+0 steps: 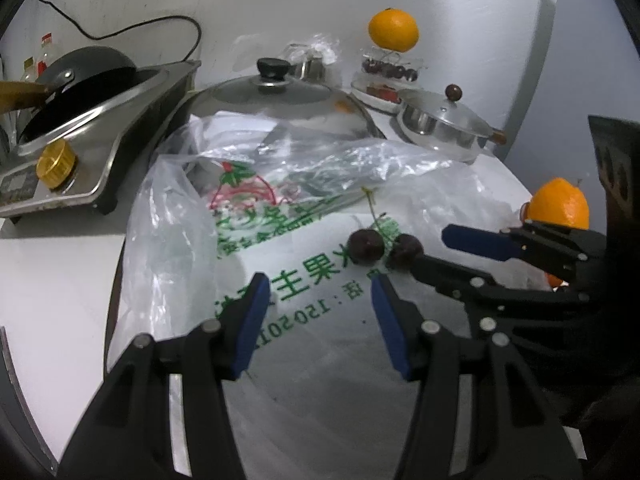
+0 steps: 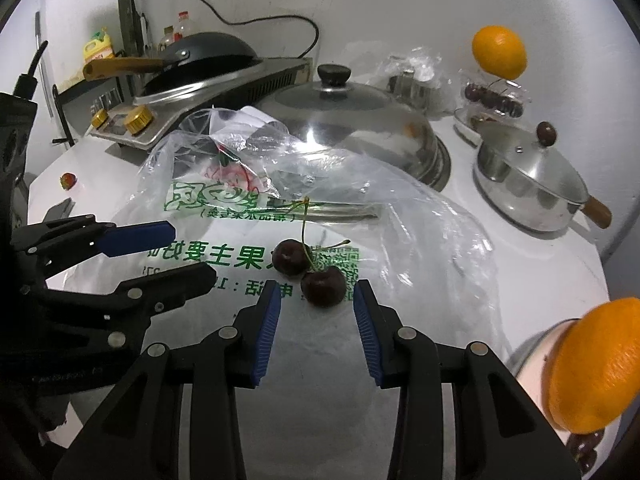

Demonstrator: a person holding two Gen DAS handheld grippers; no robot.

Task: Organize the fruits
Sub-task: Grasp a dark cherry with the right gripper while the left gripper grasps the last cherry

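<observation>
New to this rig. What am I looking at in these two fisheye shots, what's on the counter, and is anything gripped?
There is no robot arm here: a person holds a two-finger gripper in each hand, and each carries a forward-looking fisheye camera.

The left wrist view looks along the left gripper; the right gripper enters from the side. The right wrist view looks along the right gripper.

On the counter lies a printed plastic bag with two dark cherries on it. Behind are a domed pot lid, a small lidded pan, a stove with a black wok, an orange on a fruit box, and another orange nearby.

Both grippers are open and hold nothing.
</observation>
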